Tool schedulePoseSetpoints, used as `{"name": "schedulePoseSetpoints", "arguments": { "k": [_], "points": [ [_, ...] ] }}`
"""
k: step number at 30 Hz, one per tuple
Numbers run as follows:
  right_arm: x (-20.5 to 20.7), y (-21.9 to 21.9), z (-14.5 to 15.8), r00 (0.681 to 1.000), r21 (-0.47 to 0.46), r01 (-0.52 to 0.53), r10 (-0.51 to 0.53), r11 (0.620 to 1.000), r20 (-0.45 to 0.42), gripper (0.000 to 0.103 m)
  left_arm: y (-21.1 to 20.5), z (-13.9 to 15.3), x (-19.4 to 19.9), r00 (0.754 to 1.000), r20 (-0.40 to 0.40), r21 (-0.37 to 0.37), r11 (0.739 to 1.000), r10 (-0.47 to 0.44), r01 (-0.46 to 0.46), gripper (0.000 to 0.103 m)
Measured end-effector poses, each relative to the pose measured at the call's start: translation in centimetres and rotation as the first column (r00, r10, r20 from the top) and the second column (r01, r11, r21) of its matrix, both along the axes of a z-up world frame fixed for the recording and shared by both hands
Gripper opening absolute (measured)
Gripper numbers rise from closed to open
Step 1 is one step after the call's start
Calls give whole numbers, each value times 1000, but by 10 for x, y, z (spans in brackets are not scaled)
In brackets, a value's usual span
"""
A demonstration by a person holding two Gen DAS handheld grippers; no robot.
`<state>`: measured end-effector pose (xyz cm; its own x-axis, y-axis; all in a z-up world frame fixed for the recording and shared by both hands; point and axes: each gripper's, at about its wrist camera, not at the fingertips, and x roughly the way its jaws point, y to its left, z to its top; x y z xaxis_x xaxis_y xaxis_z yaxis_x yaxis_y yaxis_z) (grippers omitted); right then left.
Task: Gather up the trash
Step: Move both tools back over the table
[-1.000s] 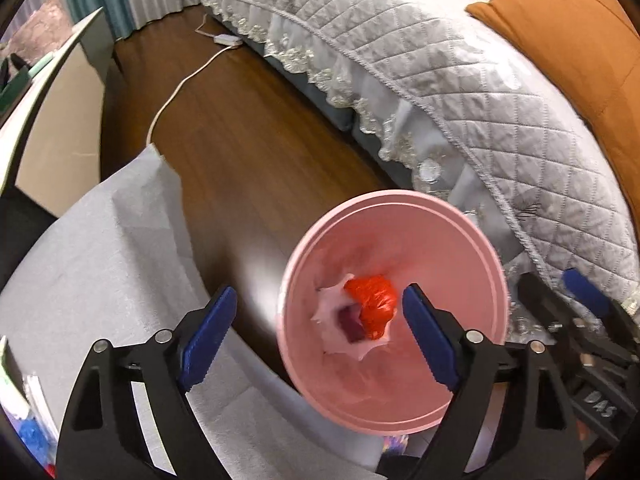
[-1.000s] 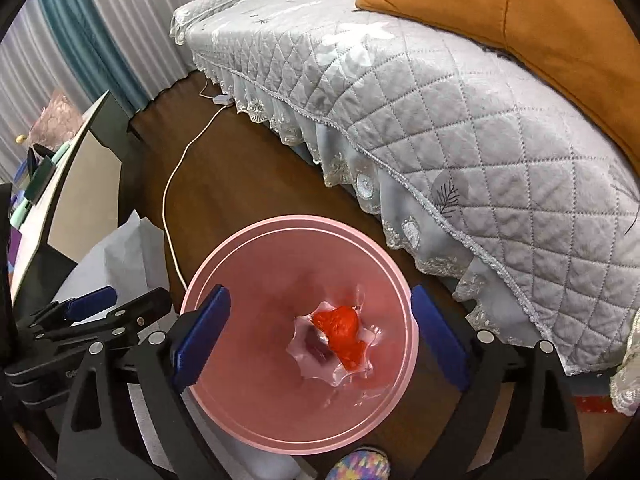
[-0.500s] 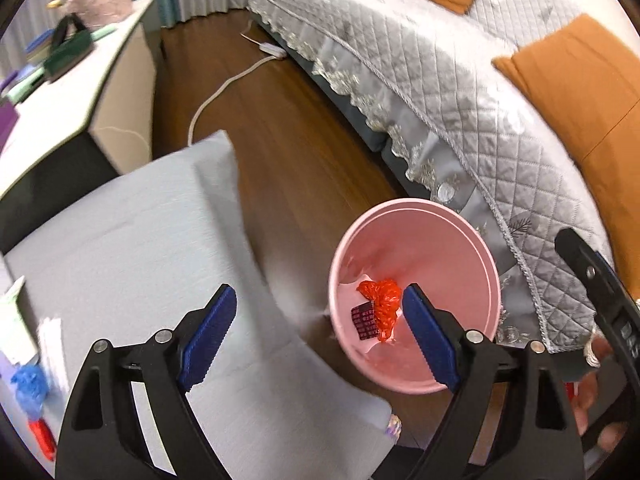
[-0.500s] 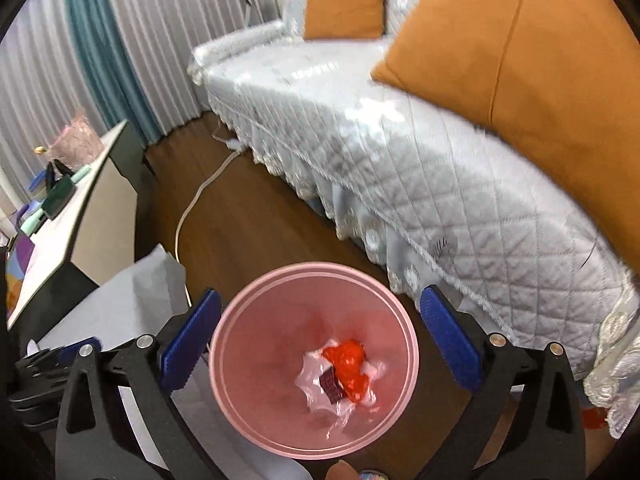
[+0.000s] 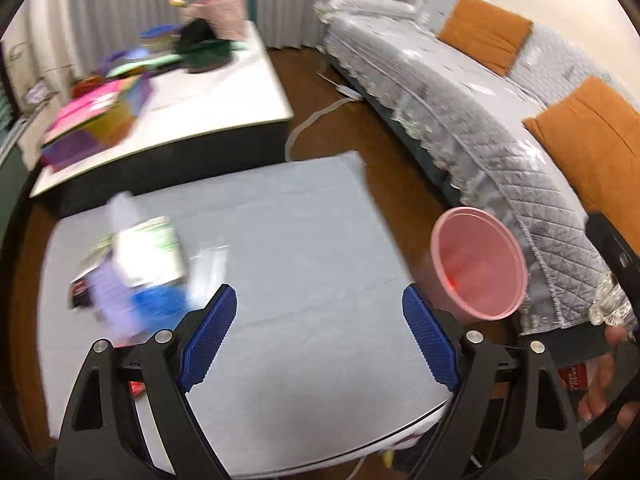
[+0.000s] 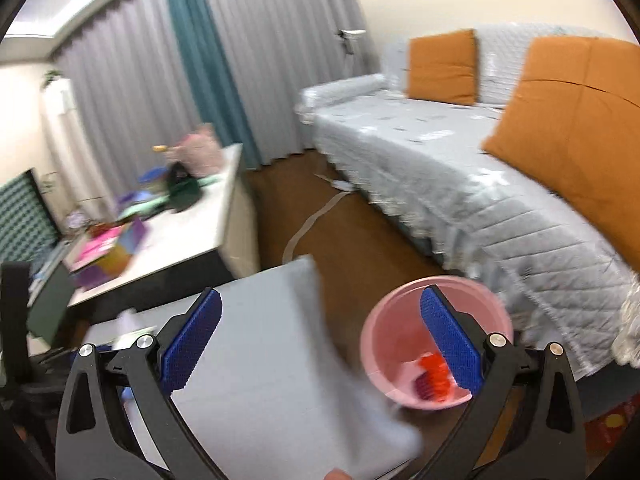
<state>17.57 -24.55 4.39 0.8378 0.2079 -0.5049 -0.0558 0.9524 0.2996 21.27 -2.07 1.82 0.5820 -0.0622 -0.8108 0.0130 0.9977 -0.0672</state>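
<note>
Left wrist view: left gripper (image 5: 319, 333) spread wide, empty, as was right gripper (image 6: 320, 341). Trash pile (image 5: 132, 268) lay on grey mat (image 5: 304, 240), far side from pink bin (image 5: 478, 264). Looked light, crumply wrappers; pinch by loose edge.

Bright, even indoor light; motion-blurred, fisheye-bent edges.

Bin (image 5: 480, 264) on floor between table (image 5: 300, 240) and sofa (image 5: 500, 148) — litter (image 5: 136, 264), seemingly, far-left.
</note>
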Motion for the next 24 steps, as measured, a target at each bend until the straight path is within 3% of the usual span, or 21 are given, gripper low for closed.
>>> {"name": "schedulePoseSetpoints", "arguments": {
  "k": [5, 12, 15, 21, 24],
  "points": [
    [-41, 51, -13, 987, 18, -157, 158, 987, -32, 98, 61, -2, -59, 993, 22, 4, 994, 113, -113, 82],
    [-78, 122, -36, 936, -36, -346, 342, 938, -82, 98, 139, -29, -140, 952, 33, 43, 951, 305, -306, 82],
    [-86, 146, -51, 909, -53, -409, 401, 911, -112, 98, 155, -41, -158, 934, 37, 60, 932, 357, -358, 82],
    [-93, 177, -74, 867, -64, -482, 465, 874, -179, 98, 180, -70, -173, 902, -32, 22, 902, 431, -431, 82],
    [-92, 181, -74, 863, -73, -489, 470, 869, -182, 98, 187, -75, -172, 895, -47, 9, 896, 444, -444, 82]
  ]
}}
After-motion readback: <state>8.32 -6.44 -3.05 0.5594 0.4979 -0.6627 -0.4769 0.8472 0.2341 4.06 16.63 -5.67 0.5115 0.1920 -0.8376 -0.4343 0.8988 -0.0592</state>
